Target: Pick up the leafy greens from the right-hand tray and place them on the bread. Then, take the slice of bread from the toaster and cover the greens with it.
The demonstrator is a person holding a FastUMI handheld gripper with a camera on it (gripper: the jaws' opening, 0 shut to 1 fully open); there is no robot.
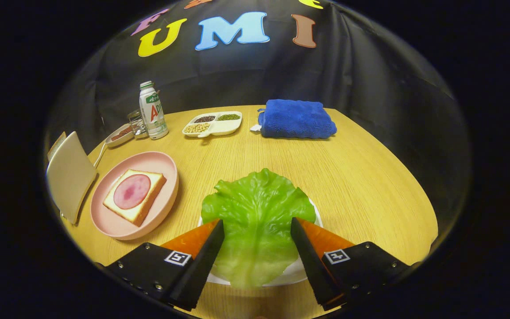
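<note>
Gripper view: lettuce point(257, 221) on plate point(310, 266)

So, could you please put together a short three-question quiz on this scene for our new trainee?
1. True or false: the gripper is shut on the lettuce leaf.
2. What lies on the bread slice on the pink plate?
A. a round slice of ham
B. a fried egg
C. nothing
3. Fill in: at the far side of the table, right of the divided dish of beans, lies a folded blue ____.

Key
1. False: the fingers stand open, one on each side of the leaf, which lies on its white plate.
2. A, the ham.
3. towel.
</note>
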